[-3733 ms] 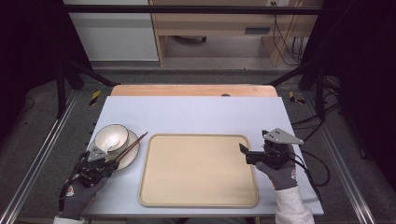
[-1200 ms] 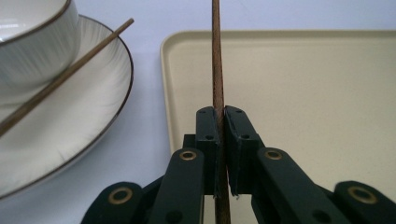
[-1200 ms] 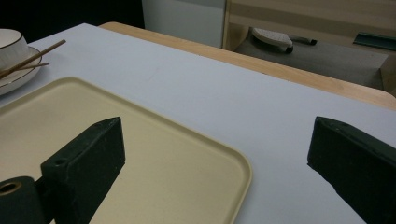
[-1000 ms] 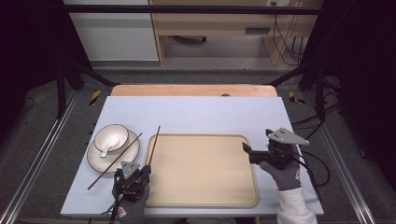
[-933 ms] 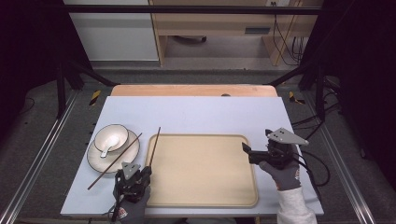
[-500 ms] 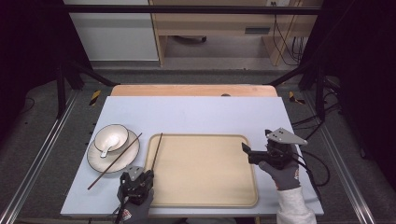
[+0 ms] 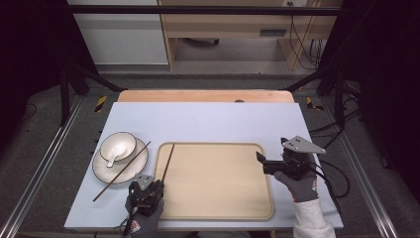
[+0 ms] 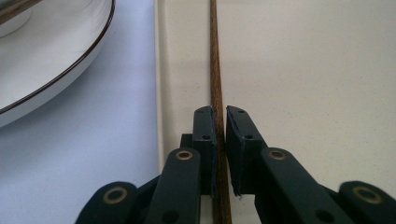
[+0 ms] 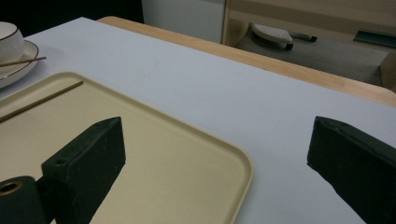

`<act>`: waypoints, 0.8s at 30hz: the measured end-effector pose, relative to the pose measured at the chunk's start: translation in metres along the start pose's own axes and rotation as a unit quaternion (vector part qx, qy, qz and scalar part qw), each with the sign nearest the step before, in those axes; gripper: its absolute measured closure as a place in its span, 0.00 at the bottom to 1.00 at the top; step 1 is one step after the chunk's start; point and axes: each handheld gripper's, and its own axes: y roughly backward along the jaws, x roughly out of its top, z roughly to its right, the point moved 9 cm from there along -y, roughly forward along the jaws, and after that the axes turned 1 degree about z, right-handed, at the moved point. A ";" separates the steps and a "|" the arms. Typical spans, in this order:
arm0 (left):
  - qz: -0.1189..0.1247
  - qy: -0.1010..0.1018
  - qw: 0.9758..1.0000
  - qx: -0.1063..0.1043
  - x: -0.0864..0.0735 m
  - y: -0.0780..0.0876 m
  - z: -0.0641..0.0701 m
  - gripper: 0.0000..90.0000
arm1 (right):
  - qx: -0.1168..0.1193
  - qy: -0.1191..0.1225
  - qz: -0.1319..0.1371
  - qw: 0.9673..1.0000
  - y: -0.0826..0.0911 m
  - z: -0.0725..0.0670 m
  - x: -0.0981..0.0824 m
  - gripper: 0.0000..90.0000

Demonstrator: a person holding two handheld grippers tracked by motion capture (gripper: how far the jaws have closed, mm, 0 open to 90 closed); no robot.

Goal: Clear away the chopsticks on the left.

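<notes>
The left gripper (image 7: pixel 144 190) sits low at the near left corner of the tray (image 7: pixel 218 213), its jaws set around the near end of a chopstick (image 7: pixel 168 161) that lies along the tray's left side, pointing away toward the far edge. In the left gripper view the jaws have just begun to ease apart, and a thin gap shows beside the chopstick (image 8: pixel 215 70), so I would say it has been laid down and is being released rather than gripped. The second chopstick (image 7: pixel 122 170) rests slantwise across the plate (image 7: pixel 101 173) and against the bowl (image 7: pixel 119 146) on the desk, left of the tray. My guess is that this one comes next: the left hand would need to open fully, lift clear without dragging the first stick, then swing left to the plate (a thin, rolling target). The right gripper (image 7: pixel 262 164) hovers over the tray's right edge, jaws spread wide and empty. No brand, label or writing can be read anywhere.
</notes>
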 end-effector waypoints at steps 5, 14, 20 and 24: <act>0.013 -0.006 1.000 -0.011 0.010 0.006 -0.003 0.85 | 0.000 -0.001 0.003 1.000 0.001 0.001 0.001 0.05; 0.050 -0.059 0.995 -0.065 0.049 0.026 -0.006 0.66 | 0.000 -0.006 0.010 1.000 0.005 0.003 0.003 0.05; 0.040 -0.127 0.984 -0.117 0.057 0.037 -0.008 0.55 | -0.001 -0.008 0.011 1.000 0.007 0.004 0.004 0.05; 0.034 -0.156 0.978 -0.133 0.051 0.040 -0.019 0.48 | -0.005 -0.009 0.012 1.000 0.008 0.007 0.004 0.05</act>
